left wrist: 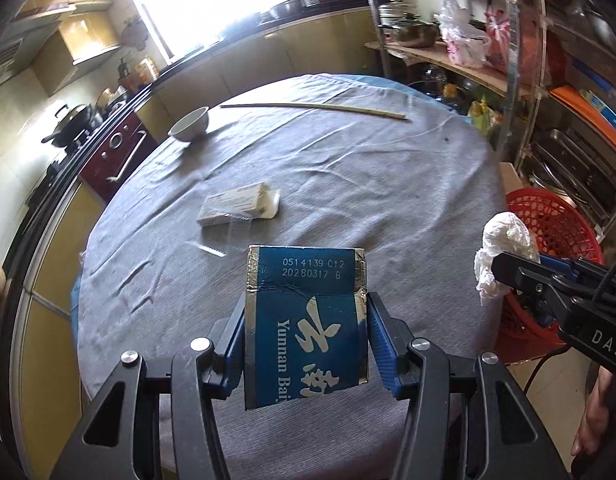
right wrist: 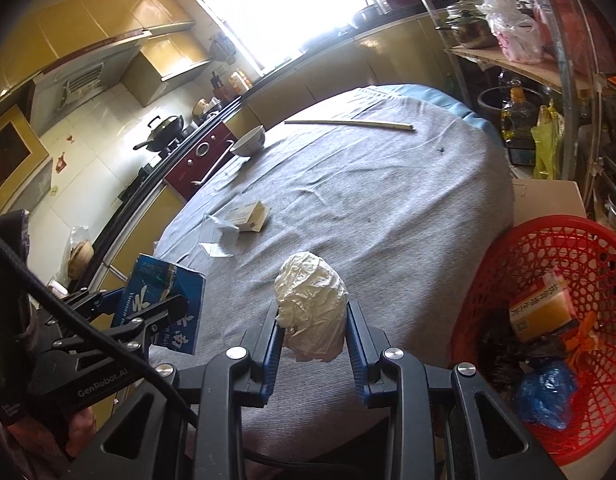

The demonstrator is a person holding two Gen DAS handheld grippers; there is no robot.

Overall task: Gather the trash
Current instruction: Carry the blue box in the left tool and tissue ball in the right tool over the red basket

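Note:
My left gripper (left wrist: pixel 305 320) is shut on a flattened blue carton (left wrist: pixel 303 320) with white lettering and silver edges, held above the grey tablecloth (left wrist: pixel 348 168); the carton (right wrist: pixel 159 300) also shows in the right wrist view with the left gripper (right wrist: pixel 147 312) around it. My right gripper (right wrist: pixel 312 320) is shut on a crumpled white paper ball (right wrist: pixel 312 300), which in the left wrist view (left wrist: pixel 504 240) hangs near the table's right edge. A red mesh basket (right wrist: pixel 588 248) with trash inside stands below the table on the right. A small white box (left wrist: pixel 239 204) and clear wrapper (right wrist: pixel 215 236) lie mid-table.
A white bowl (left wrist: pixel 189 124) and a long wooden stick (left wrist: pixel 312 109) sit at the far side of the table. A metal shelf rack (left wrist: pixel 520 80) with pots and bags stands to the right; a kitchen counter with a stove (left wrist: pixel 71 124) runs on the left.

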